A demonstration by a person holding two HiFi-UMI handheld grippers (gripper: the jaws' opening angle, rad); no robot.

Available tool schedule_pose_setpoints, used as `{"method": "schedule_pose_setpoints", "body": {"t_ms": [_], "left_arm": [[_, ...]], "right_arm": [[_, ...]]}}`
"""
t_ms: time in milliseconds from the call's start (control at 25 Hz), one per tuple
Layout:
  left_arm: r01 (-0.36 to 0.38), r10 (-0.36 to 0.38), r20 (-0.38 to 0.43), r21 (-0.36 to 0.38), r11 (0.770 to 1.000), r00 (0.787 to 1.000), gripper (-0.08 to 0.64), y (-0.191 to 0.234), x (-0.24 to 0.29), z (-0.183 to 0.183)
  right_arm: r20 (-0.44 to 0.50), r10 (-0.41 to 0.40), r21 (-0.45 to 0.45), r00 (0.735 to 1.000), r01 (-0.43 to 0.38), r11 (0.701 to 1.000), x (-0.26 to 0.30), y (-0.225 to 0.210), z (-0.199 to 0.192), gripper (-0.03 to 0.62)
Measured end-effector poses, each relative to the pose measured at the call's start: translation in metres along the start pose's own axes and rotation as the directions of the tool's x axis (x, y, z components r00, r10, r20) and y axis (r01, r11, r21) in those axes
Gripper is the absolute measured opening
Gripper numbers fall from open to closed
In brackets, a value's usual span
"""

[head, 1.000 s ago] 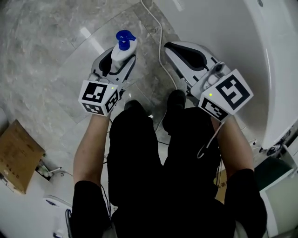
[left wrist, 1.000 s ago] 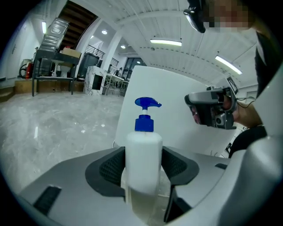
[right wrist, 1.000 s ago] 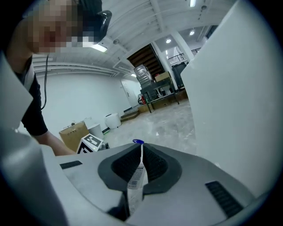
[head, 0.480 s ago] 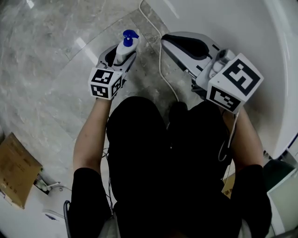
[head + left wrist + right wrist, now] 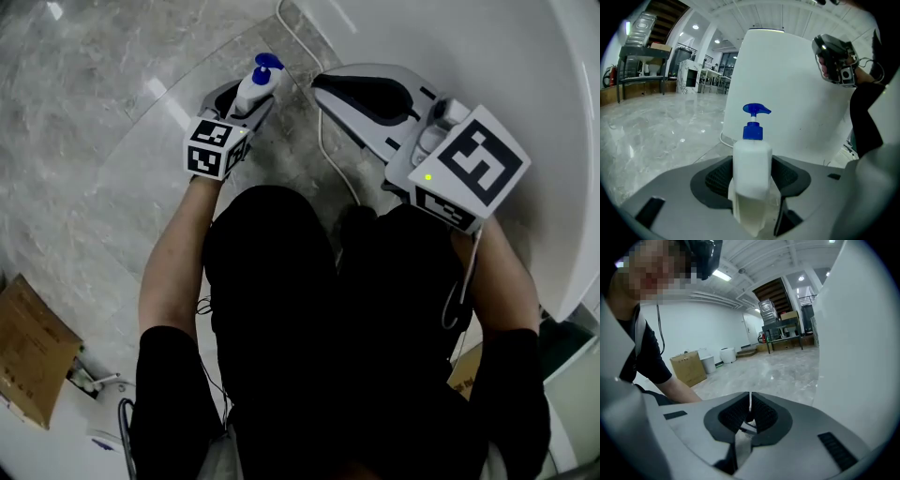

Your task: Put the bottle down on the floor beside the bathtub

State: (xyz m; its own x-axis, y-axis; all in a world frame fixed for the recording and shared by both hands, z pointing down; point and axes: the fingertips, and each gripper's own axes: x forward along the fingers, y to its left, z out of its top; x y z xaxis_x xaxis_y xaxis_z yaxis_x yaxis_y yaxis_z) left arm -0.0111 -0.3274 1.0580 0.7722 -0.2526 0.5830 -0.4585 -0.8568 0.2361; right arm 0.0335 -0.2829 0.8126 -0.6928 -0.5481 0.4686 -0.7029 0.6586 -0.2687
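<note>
Between the jaws of left gripper (image 5: 751, 178): bottle (image 5: 751, 164), long axis upright in the left gripper view, pump head (image 5: 754, 111) on top, spout aimed right toward bathtub (image 5: 797, 84). Pads clamped on both sides of the bottle's lower body, jaws standing wide around it. Bottle sits just left of the tub's white wall, over grey marble floor (image 5: 94, 159); cannot tell whether its base touches the floor. Body white, squarish, flat-sided; collar and pump blue. Right gripper (image 5: 749, 414): jaws together, hairline gap only, nothing held; near the tub wall, right of the bottle.
</note>
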Motion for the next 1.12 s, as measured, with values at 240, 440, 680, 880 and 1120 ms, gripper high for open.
{"method": "schedule_pose_setpoints", "body": {"t_ms": [240,440,680,880,1120], "left_arm": [[-0.019,0.019,0.04,-0.01,1.0,0.999,0.259,0.004,0.023,-0.003],[-0.042,0.042,0.058,-0.008,0.999,0.997,0.259,0.007,0.031,-0.018],[-0.033,0.032,0.069,0.026,0.999,0.997,0.259,-0.003,0.022,-0.026],[-0.033,0.031,0.056,0.03,0.999,0.998,0.262,-0.014,0.01,-0.041],[-0.038,0.037,0.046,0.025,0.999,0.998,0.262,-0.019,-0.001,-0.053]], "right_arm": [[-0.076,0.077,0.02,0.994,-0.076,0.997,0.017,0.012,-0.024,0.032],[-0.087,0.077,0.063,0.993,-0.072,0.995,0.016,0.008,-0.035,0.031],[-0.081,0.053,0.05,0.995,-0.05,0.998,0.008,0.0,-0.031,0.031],[-0.067,0.048,0.047,0.997,-0.045,0.998,0.008,-0.001,-0.03,0.031],[-0.046,0.053,0.04,0.998,-0.051,0.998,0.008,0.001,-0.024,0.031]]}}
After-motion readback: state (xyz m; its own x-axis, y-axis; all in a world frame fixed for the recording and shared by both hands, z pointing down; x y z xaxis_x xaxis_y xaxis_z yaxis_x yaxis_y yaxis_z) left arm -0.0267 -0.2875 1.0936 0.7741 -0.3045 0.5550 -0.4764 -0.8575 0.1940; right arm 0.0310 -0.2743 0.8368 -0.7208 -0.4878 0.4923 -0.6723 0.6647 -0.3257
